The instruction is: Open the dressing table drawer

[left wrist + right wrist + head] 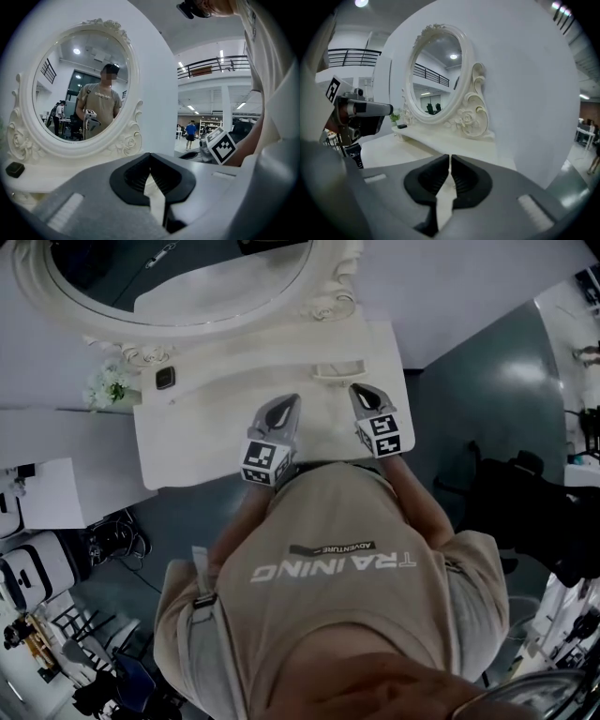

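The dressing table [206,442] stands against the white wall. Its long axis runs left to right across the head view, and its front faces the person. The oval mirror [178,277] rises from the far edge. The drawer does not show in any view, since the tabletop's near edge and the person's body cover the front. Both grippers hang side by side over that near edge, toward its right half, and point away from the person at the mirror. The left gripper [289,405] has its jaws pressed together at the tips with nothing between them, and its own view looks over the tabletop at the mirror frame. The right gripper [362,392] sits near the table's right corner, with its jaws together but for a hairline slit, also empty. A small dark object [165,378] rests on the raised shelf at the far left, just beside a sprig of white flowers [108,385].
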Available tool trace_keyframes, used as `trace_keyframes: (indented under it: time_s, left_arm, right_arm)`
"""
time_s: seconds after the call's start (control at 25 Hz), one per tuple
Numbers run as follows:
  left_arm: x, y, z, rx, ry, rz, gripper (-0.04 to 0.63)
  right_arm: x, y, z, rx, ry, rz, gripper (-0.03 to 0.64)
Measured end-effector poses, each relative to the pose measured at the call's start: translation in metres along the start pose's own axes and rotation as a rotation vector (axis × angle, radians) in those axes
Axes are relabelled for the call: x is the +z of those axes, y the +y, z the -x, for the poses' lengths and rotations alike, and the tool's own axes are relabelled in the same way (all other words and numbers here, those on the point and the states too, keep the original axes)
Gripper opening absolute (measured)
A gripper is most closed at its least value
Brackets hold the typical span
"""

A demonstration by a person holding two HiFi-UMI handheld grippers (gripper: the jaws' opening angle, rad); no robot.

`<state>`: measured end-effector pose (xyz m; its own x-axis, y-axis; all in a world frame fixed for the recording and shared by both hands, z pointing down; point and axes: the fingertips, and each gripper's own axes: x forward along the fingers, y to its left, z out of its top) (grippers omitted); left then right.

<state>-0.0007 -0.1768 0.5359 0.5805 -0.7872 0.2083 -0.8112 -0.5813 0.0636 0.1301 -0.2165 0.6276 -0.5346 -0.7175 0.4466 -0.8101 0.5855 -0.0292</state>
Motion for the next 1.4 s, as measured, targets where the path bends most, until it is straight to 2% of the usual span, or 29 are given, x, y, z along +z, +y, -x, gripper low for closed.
trace_keyframes:
  time_s: [0.2, 0.4, 0.68, 0.88, 1.04, 1.16, 1.24, 1.4]
  left_arm:
    - [0.042, 0.016, 0.004, 0.058, -0.088, 0.015, 0.006]
    - [0.075, 0.030, 0.005, 0.110, -0.134, 0.006, 0.006]
    - [0.095, 0.035, 0.001, 0.110, -0.117, -0.031, 0.006]
    - [0.121, 0.039, 0.000, 0.125, -0.163, -0.075, 0.006]
    - [0.143, 0.038, 0.006, 0.158, -0.208, -0.129, 0.006]
    - [0.145, 0.040, 0.008, 0.173, -0.212, -0.129, 0.006]
    - [0.142, 0.041, 0.006, 0.172, -0.206, -0.126, 0.006]
    - [0.143, 0.042, 0.007, 0.177, -0.212, -0.130, 0.006]
  right_arm:
    - [0.045, 0.008, 0.011, 0.031, -0.074, 0.087, 0.005]
    - [0.087, 0.019, 0.019, 0.065, -0.134, 0.181, 0.005]
    - [0.134, 0.016, 0.034, 0.083, -0.206, 0.181, 0.005]
    - [0.168, 0.008, 0.043, 0.067, -0.268, 0.246, 0.005]
    - [0.194, 0.000, 0.056, 0.054, -0.323, 0.240, 0.005]
    - [0.211, 0.000, 0.063, 0.033, -0.389, 0.249, 0.003]
    - [0.217, 0.002, 0.069, 0.019, -0.435, 0.261, 0.005]
    - [0.212, -0.001, 0.072, 0.015, -0.436, 0.207, 0.004]
